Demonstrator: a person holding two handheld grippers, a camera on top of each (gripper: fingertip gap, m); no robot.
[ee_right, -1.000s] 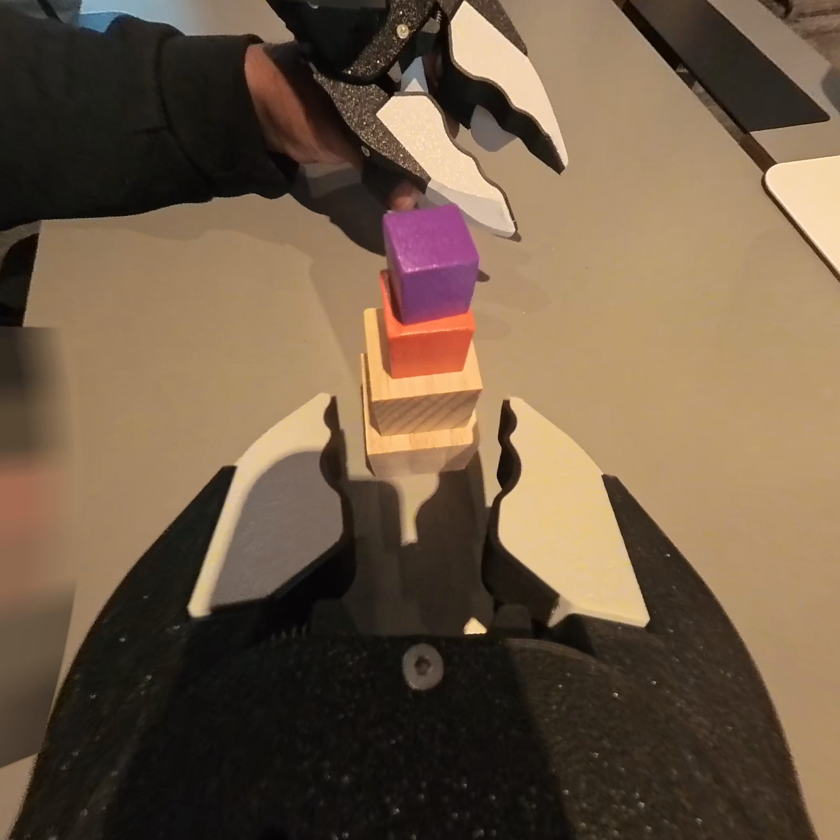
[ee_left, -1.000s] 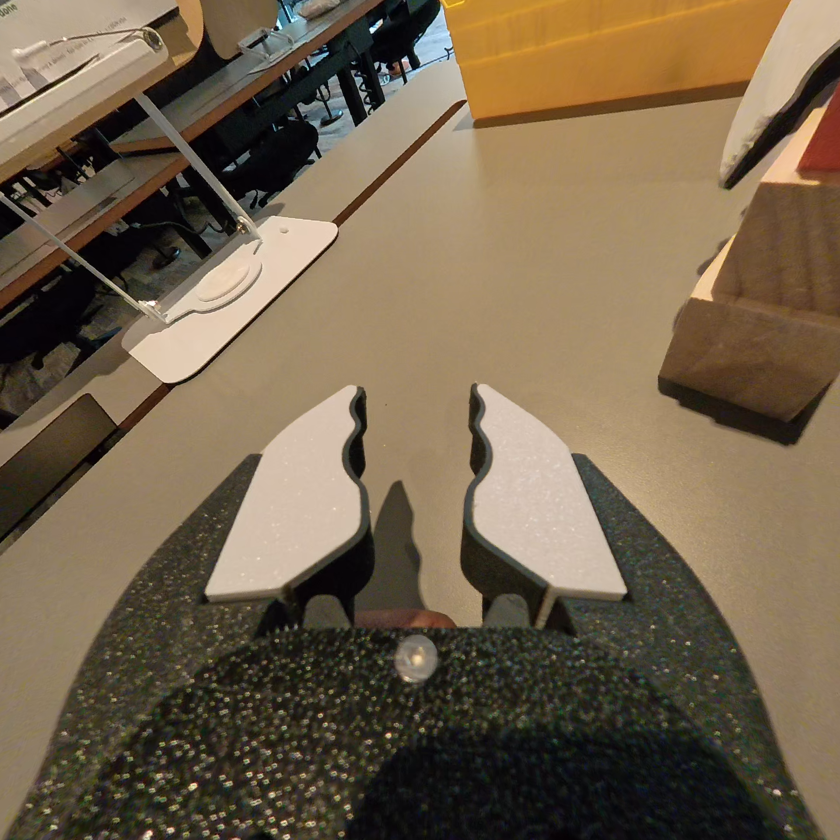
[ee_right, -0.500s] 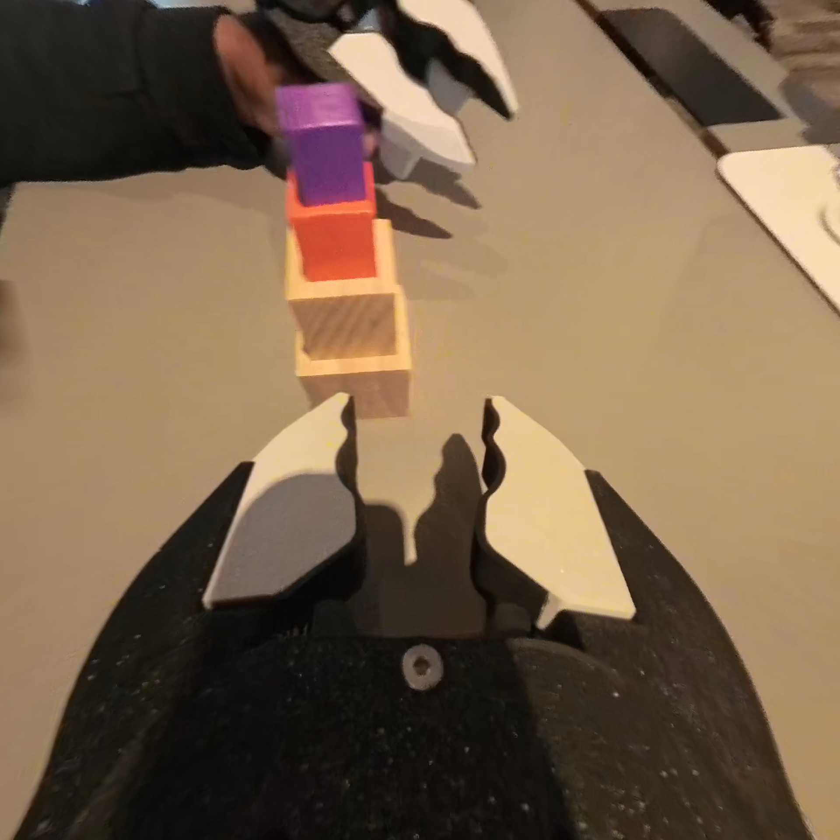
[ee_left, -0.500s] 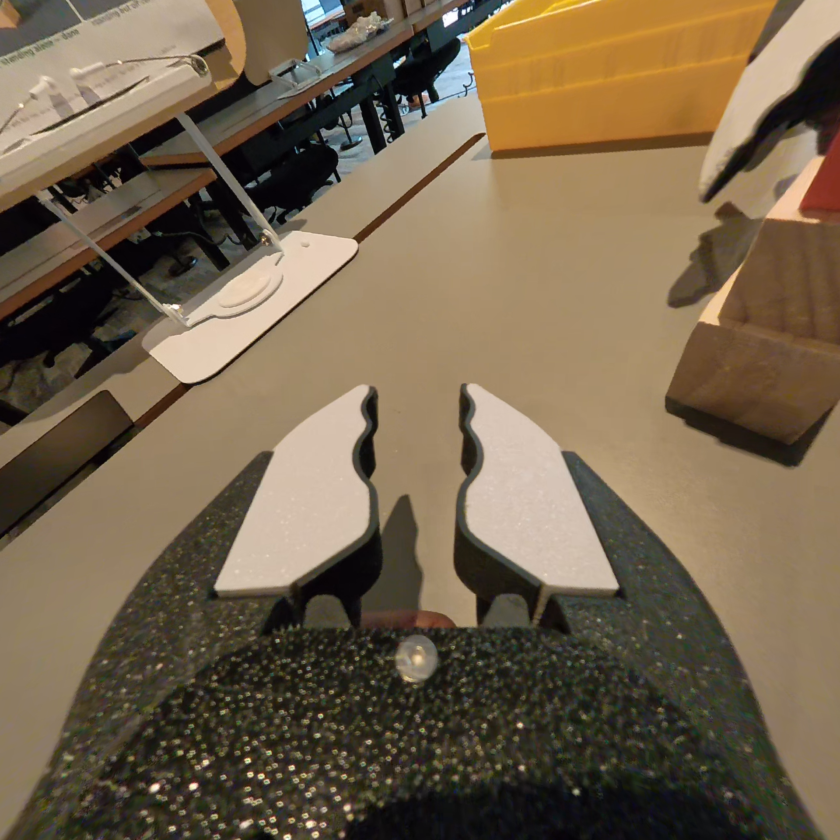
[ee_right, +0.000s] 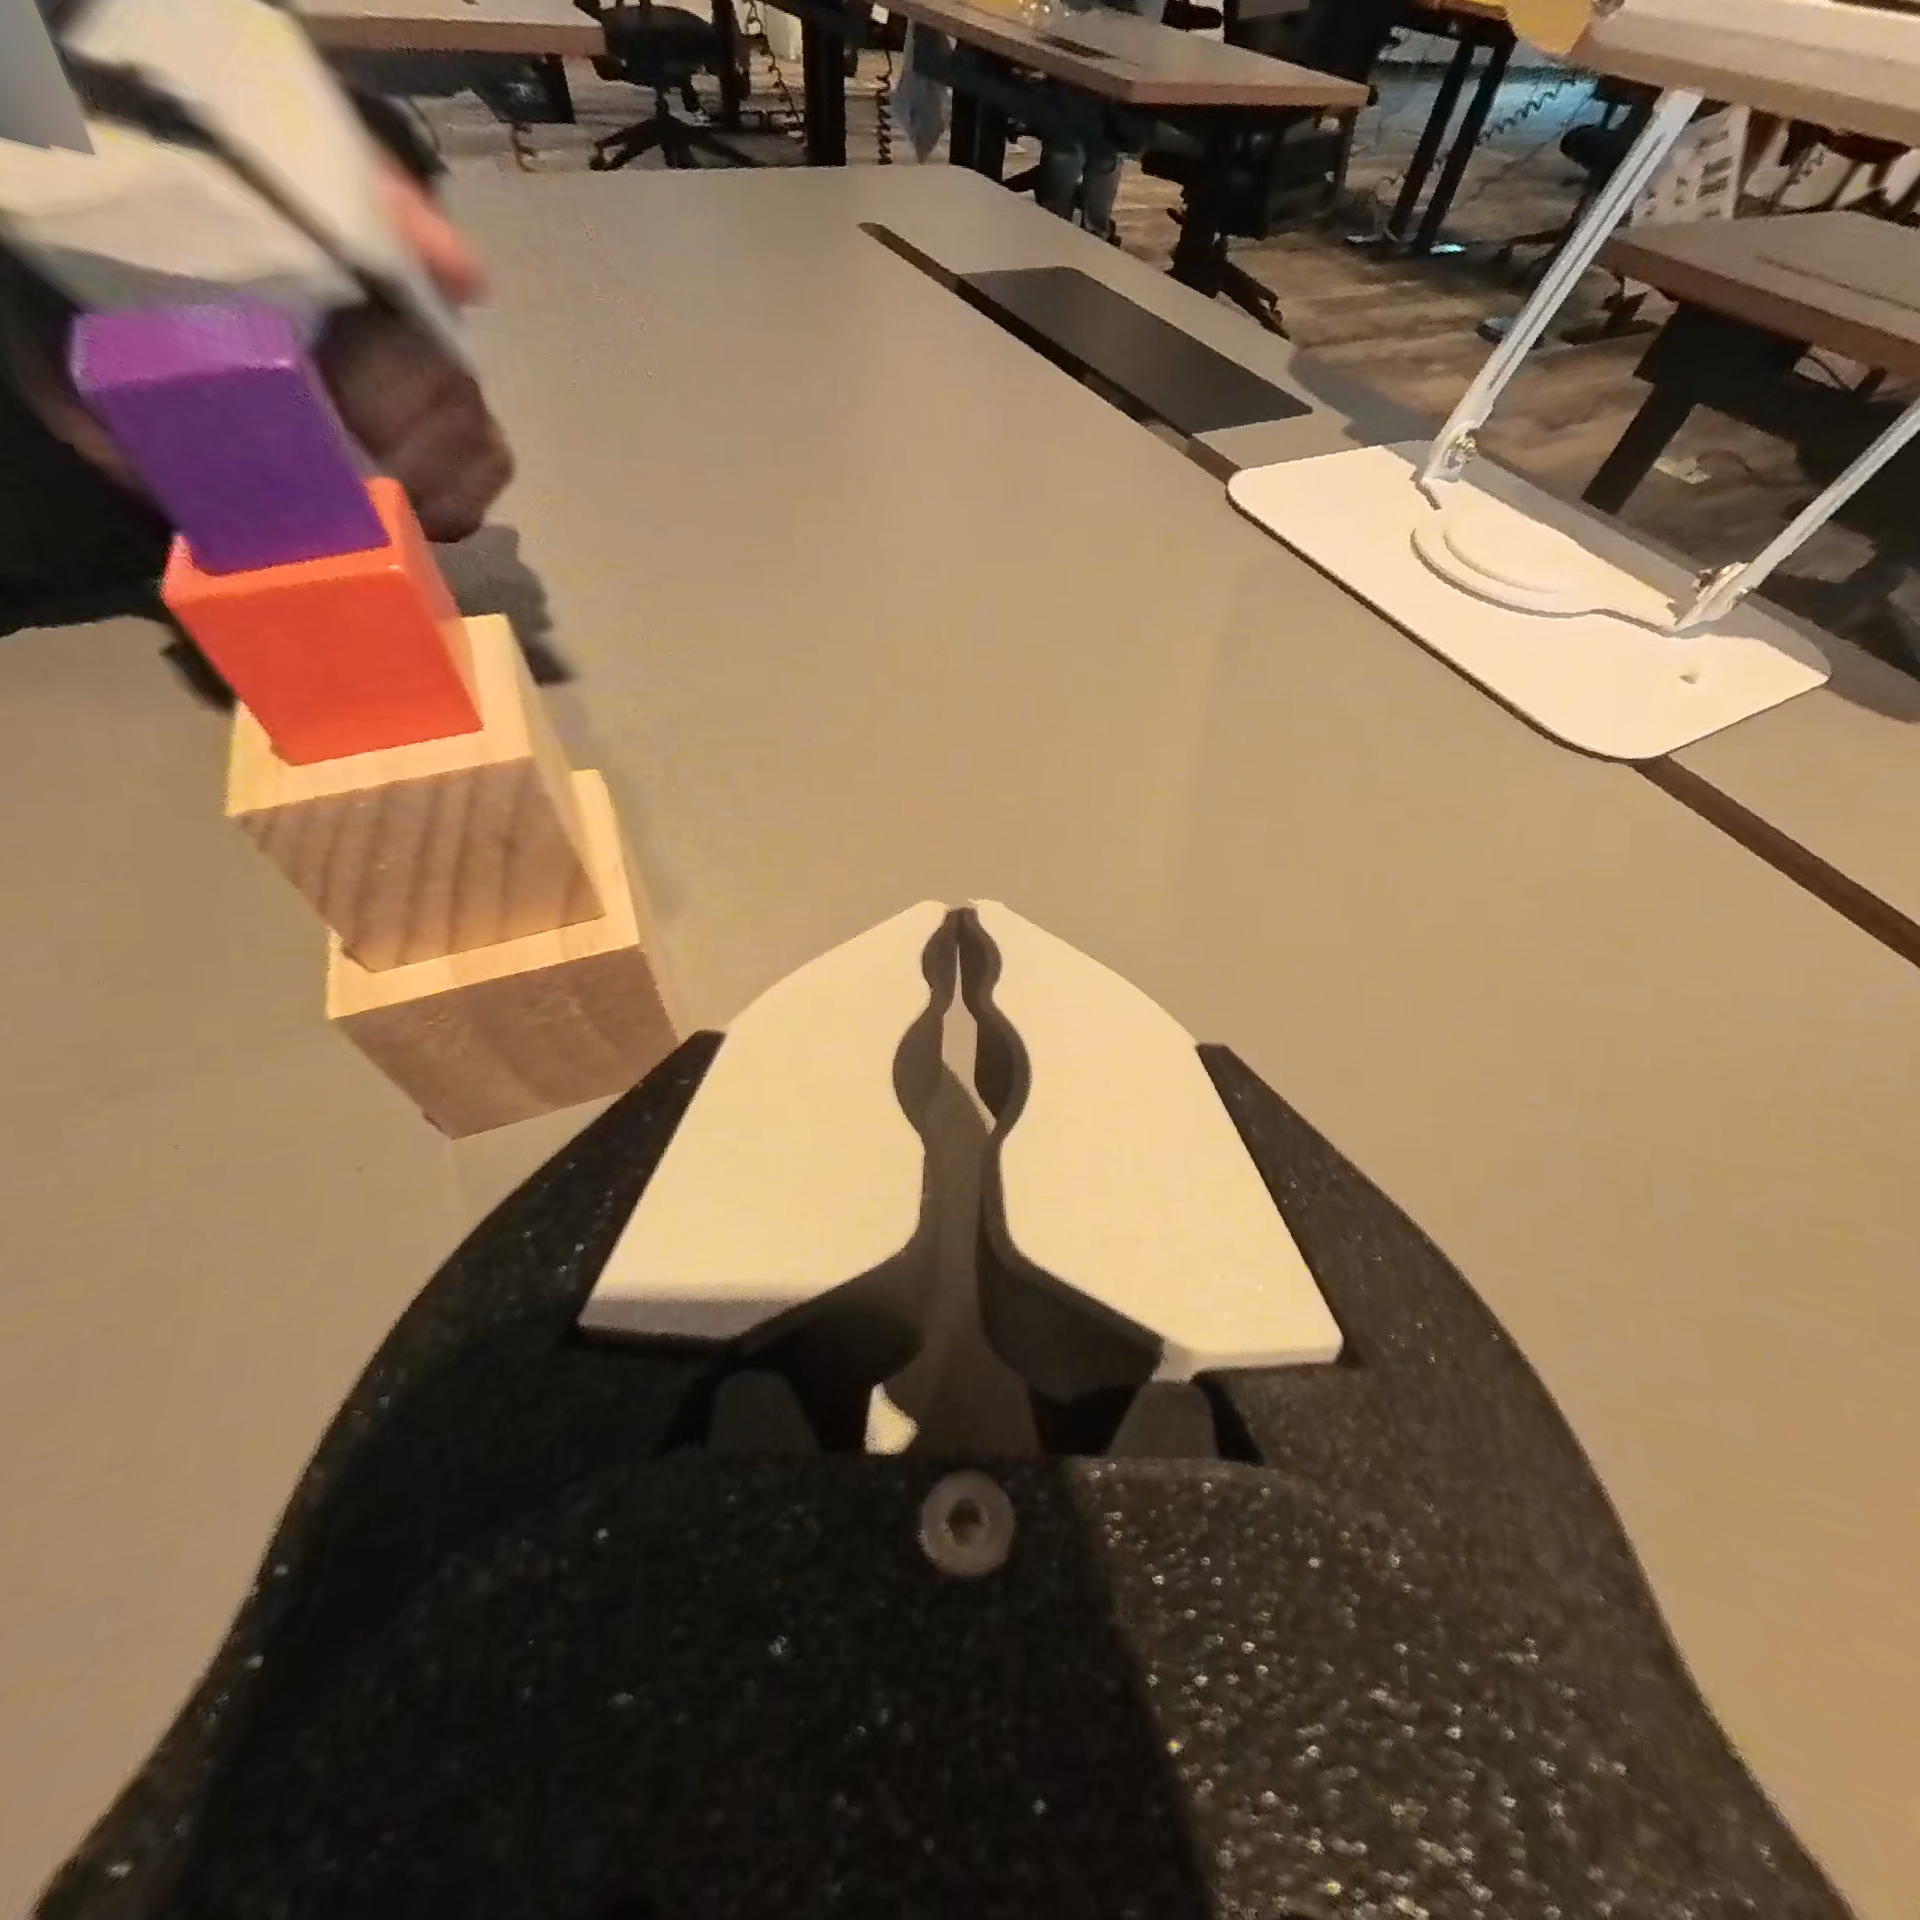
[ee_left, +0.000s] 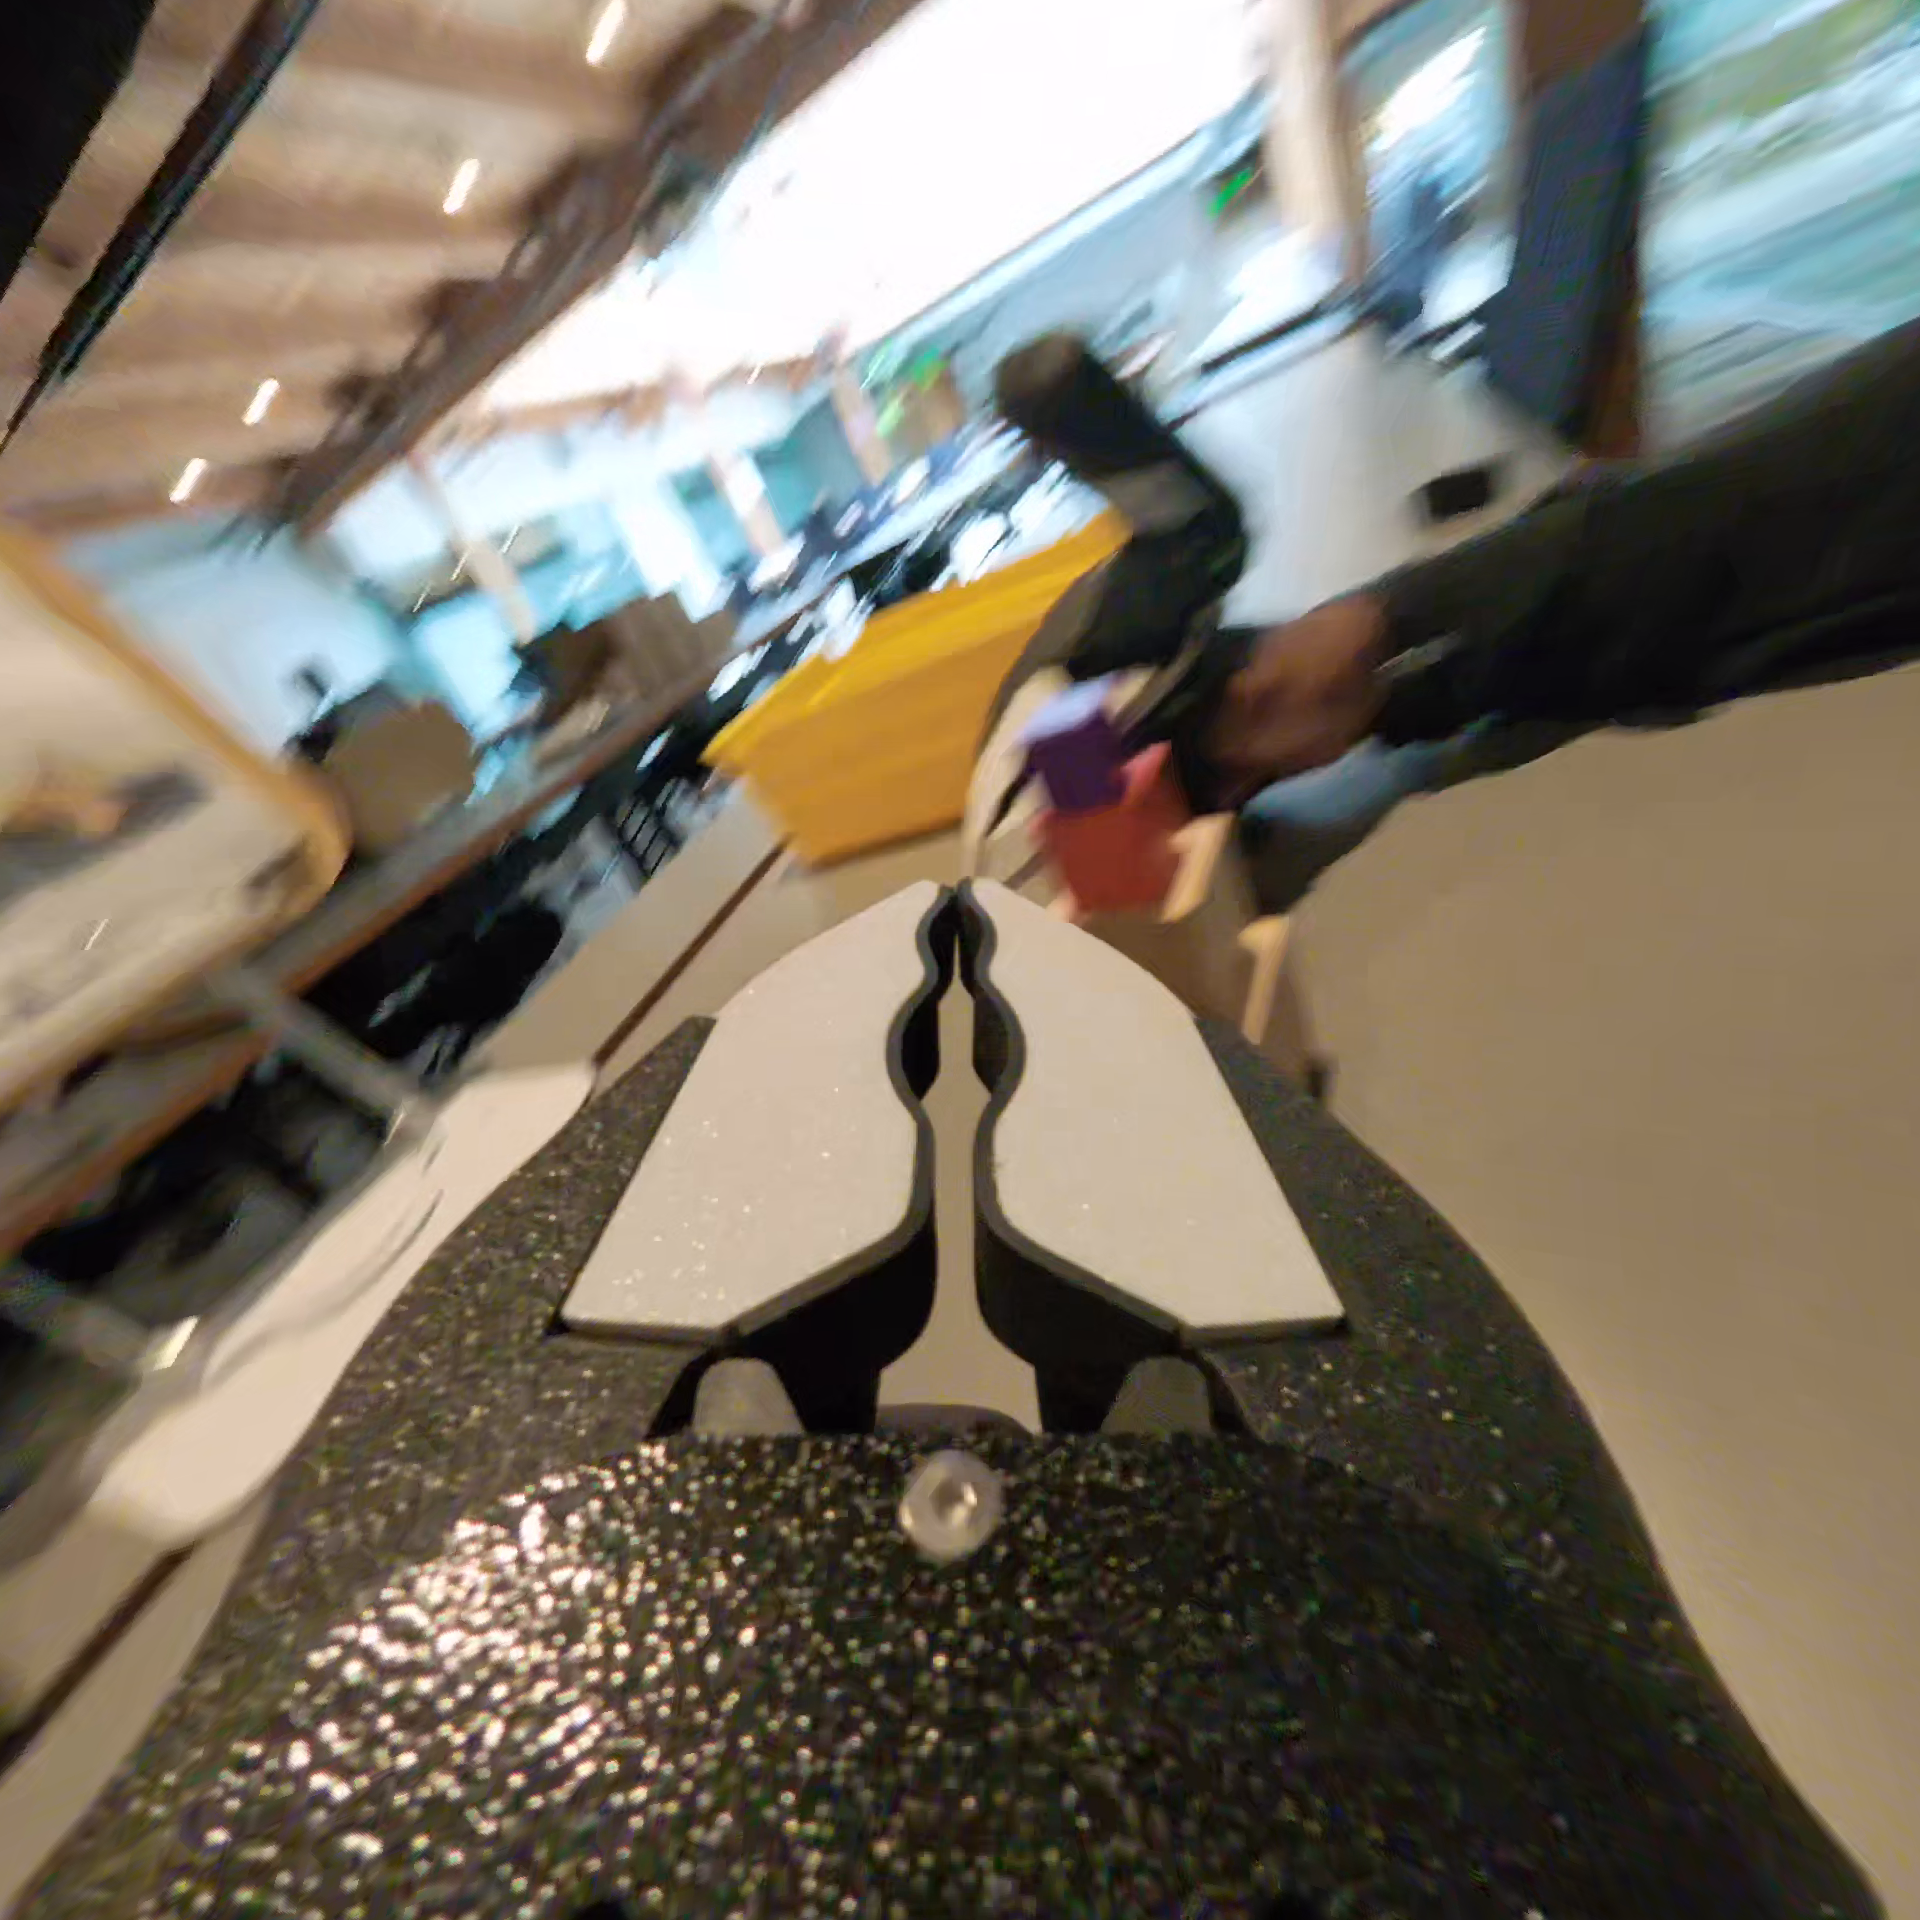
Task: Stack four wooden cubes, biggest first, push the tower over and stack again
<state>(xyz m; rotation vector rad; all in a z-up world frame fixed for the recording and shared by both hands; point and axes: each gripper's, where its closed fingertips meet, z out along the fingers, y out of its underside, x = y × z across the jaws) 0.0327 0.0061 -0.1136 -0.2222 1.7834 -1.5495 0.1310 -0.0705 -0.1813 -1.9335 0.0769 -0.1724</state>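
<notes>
A tower of four cubes stands on the grey table point(ee_right: 935, 623): a large wooden cube point(ee_right: 499, 1018) at the bottom, a smaller wooden cube point(ee_right: 416, 831), an orange cube point(ee_right: 322, 634), and a purple cube point(ee_right: 234, 436) on top. My right gripper point(ee_right: 961, 914) is shut and empty, low over the table just right of the tower's base. My left gripper point(ee_left: 956, 894) is shut and empty. It also shows blurred in the right wrist view point(ee_right: 208, 177), just above and behind the purple cube. The left wrist view is blurred; the purple cube point(ee_left: 1075, 753) and orange cube point(ee_left: 1112, 847) lie ahead of its tips.
A white lamp base point(ee_right: 1527, 592) sits at the table's right edge, with a black pad point(ee_right: 1132, 343) beyond it. A yellow bin point(ee_left: 894, 717) stands at the far end. A hand and dark sleeve point(ee_left: 1558, 623) hold the right gripper. Left tips to right tips: about 15 cm. The orange cube point(ee_right: 322, 634) sits 8 cm or so from the ends of my left fingers.
Both grippers have gone from open to shut. My right gripper dropped and shifted to the right of the tower. My left gripper rose and swung fast toward the tower's top.
</notes>
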